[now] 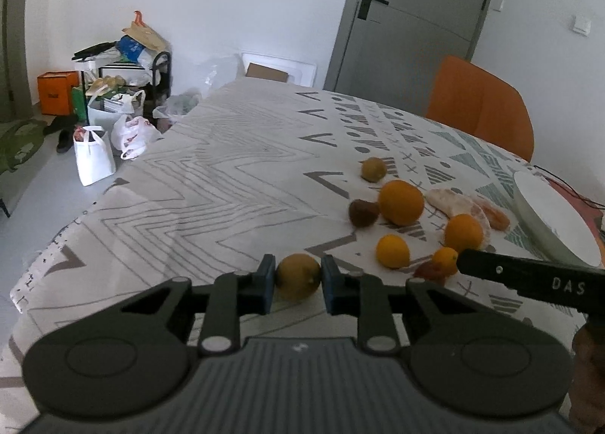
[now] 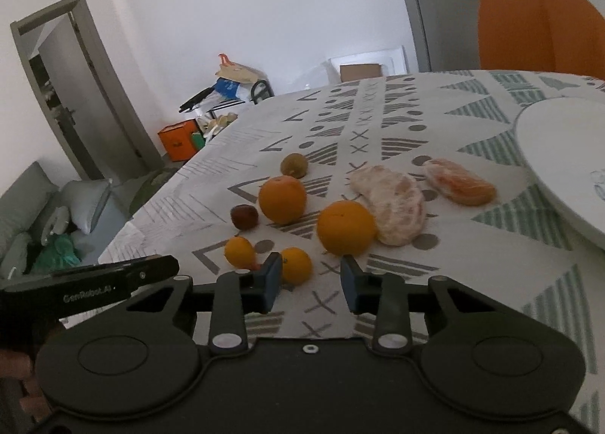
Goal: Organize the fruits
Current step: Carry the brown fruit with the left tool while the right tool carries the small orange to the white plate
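My left gripper (image 1: 298, 282) is shut on a yellow-green lemon (image 1: 298, 277), low over the patterned tablecloth (image 1: 211, 184). My right gripper (image 2: 311, 282) is open and empty, its left pad beside a small orange (image 2: 297, 265). Ahead of it lie a large orange (image 2: 346, 227), another orange (image 2: 282, 198), a small yellow citrus (image 2: 239, 251), a dark red fruit (image 2: 244, 217), a greenish-brown fruit (image 2: 293, 165) and two peeled citrus pieces (image 2: 389, 203) (image 2: 459, 186). A white plate (image 2: 567, 157) sits at the right. The fruit group shows in the left wrist view around the biggest orange (image 1: 401, 202).
An orange chair (image 1: 480, 105) stands behind the table's far right side. The plate also shows in the left wrist view (image 1: 556, 222). Bags and a cluttered rack (image 1: 113, 93) stand on the floor left of the table. A grey door (image 1: 408, 10) is behind.
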{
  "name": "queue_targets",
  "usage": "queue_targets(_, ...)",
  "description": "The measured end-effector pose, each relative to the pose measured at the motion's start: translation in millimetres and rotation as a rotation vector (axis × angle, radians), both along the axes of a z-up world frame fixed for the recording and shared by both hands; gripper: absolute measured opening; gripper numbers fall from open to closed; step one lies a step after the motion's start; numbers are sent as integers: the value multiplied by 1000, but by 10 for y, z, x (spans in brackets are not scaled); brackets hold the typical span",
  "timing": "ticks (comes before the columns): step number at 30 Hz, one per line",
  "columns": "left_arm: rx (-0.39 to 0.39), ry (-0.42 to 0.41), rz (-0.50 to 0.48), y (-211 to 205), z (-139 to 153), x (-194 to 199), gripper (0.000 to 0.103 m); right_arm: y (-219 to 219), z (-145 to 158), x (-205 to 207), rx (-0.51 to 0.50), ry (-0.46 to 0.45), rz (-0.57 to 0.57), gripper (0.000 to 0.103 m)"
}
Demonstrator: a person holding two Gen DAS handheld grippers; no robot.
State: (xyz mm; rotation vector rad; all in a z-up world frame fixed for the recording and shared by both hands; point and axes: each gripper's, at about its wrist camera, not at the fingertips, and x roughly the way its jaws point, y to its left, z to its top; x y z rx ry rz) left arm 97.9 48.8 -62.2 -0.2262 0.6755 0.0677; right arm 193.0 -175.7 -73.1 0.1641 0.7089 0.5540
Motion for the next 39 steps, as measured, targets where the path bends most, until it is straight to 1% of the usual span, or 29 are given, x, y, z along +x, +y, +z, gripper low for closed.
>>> queue_targets(3, -2, 1, 8, 40, 0, -10, 24, 48, -8, 4, -2, -16, 16, 33)
queue_targets(4, -7, 3, 10, 56, 0, -14, 24, 73, -26, 21, -10, -12, 14, 30)
queue_targets(5, -11, 3, 12, 66, 2, -17, 24, 82, -46, 37, -12, -5, 16, 24)
queue_targets(6, -13, 1, 13, 75, 8, -24, 24, 85, -67, 54, -1, 2, 22, 21)
queue_targets(9, -15, -15, 10, 75, 34, -46, 24, 81, -54, 39, -3, -1, 22, 20)
queue_targets(11, -21, -23, 6, 69, 52, -51, 24, 56, -12, -3, -3, -21, 18, 20)
queue_targets(17, -13, -29, -17, -32, 95, -55, 24, -157, 117, -98, 20, -56, -30, 20)
queue_targets(30, 26, -88, -106, -531, 351, -43, 24, -648, 302, -306, 43, -140, -116, 20)
queue_targets(39, 61, -120, -166, -853, 494, 28, 24, -979, 350, -385, 62, -175, -179, 20)
